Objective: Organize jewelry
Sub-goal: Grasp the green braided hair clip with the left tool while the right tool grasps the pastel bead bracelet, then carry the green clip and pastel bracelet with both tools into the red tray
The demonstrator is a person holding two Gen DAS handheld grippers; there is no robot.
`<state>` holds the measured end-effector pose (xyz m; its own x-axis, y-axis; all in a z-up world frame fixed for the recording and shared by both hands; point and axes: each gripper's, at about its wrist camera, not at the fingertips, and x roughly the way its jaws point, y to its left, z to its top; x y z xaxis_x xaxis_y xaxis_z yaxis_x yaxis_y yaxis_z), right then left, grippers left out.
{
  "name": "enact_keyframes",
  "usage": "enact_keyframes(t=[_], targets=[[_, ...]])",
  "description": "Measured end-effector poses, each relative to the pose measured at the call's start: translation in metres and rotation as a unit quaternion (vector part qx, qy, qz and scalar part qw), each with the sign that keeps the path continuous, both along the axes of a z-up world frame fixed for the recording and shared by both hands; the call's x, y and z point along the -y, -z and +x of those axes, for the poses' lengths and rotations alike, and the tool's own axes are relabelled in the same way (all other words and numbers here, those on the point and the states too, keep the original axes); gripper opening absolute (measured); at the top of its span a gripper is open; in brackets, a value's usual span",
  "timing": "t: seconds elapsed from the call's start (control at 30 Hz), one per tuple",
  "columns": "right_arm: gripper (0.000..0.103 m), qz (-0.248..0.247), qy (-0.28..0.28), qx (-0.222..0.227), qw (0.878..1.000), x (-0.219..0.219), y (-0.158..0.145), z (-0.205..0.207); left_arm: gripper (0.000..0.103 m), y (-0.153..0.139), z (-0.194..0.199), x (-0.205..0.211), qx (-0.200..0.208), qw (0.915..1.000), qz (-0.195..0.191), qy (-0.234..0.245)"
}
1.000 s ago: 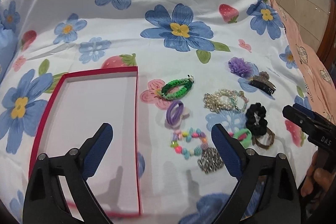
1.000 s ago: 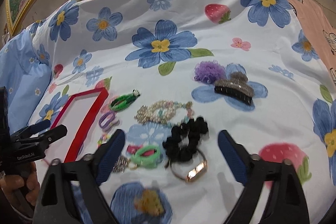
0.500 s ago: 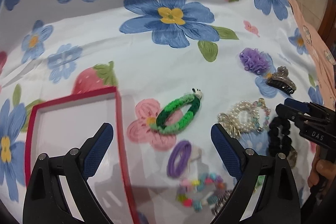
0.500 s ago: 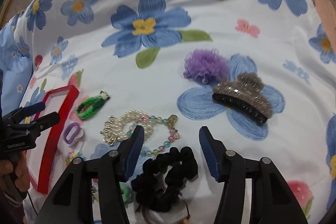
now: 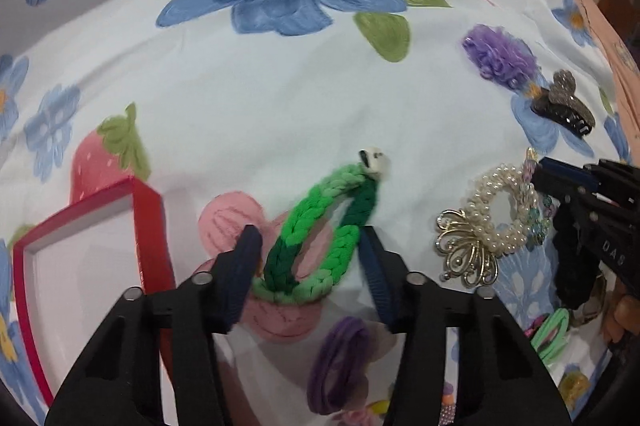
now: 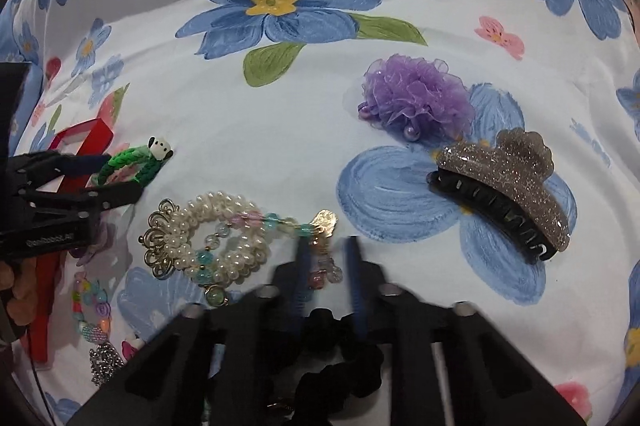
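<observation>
While the red-rimmed box [image 5: 150, 226] sits at the far left on the flowered bedsheet [image 5: 240, 98], the left gripper [image 5: 308, 254] has its blue fingers [image 5: 244, 266] part open around the near end of the green braided hair tie [image 5: 316, 226], both pads just beside its loops; whether they press it I cannot tell. Right of it lies the pearl bracelet [image 6: 216, 234] with its gold charm, touching a pastel beaded strand [image 6: 276, 222]. The right gripper [image 6: 326, 274] straddles that strand's end, fingers [image 6: 352, 266] narrowly apart and blurred, grip not clear. A black scrunchie [image 6: 340, 362] lies beneath it. Farther right rest the purple ruffled scrunchie [image 6: 416, 98] and glitter claw clip [image 6: 504, 186]
</observation>
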<state>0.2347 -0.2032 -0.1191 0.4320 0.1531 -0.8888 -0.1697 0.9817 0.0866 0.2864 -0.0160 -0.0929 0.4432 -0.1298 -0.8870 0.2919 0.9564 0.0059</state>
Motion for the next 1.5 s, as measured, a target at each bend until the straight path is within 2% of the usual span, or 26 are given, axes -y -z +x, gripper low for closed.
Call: enact_keyframes(t=[0.07, 0.1, 0.27, 0.43, 0.6, 0.73, 1.1, 1.5], targets=[[0.009, -0.001, 0.001, 0.006, 1.0, 0.0, -0.002, -0.001, 0.013, -0.002, -0.001, 0.002, -0.003, 0.9999, -0.013, 0.007], [0.009, 0.004, 0.003, 0.009, 1.0, 0.001, -0.003, -0.002, 0.01, -0.004, -0.002, 0.003, -0.005, 0.9997, -0.02, 0.009], [0.009, 0.032, 0.014, 0.032, 0.999, 0.005, -0.021, -0.006, 0.01, -0.02, -0.008, -0.004, 0.008, 0.9987, -0.051, 0.005], [0.009, 0.061, 0.02, 0.063, 0.996, 0.005, -0.05, -0.013, 0.01, -0.052, -0.026, -0.022, 0.033, 0.9947, -0.097, -0.01], [0.009, 0.087, 0.007, 0.088, 0.992, -0.012, -0.08, -0.019, 0.01, -0.073, -0.05, -0.05, 0.048, 0.9894, -0.133, -0.032], [0.009, 0.1, -0.011, 0.096, 0.99, -0.032, -0.093, -0.021, 0.01, -0.077, -0.069, -0.078, 0.052, 0.9856, -0.15, -0.058], [0.009, 0.154, -0.073, 0.09, 0.981, -0.109, -0.105, -0.026, 0.01, -0.078, -0.109, -0.158, 0.065, 0.9781, -0.151, -0.128], [0.009, 0.182, -0.148, 0.069, 0.97, -0.214, -0.092, -0.025, 0.01, -0.055, -0.107, -0.217, 0.052, 0.9726, -0.143, -0.176]])
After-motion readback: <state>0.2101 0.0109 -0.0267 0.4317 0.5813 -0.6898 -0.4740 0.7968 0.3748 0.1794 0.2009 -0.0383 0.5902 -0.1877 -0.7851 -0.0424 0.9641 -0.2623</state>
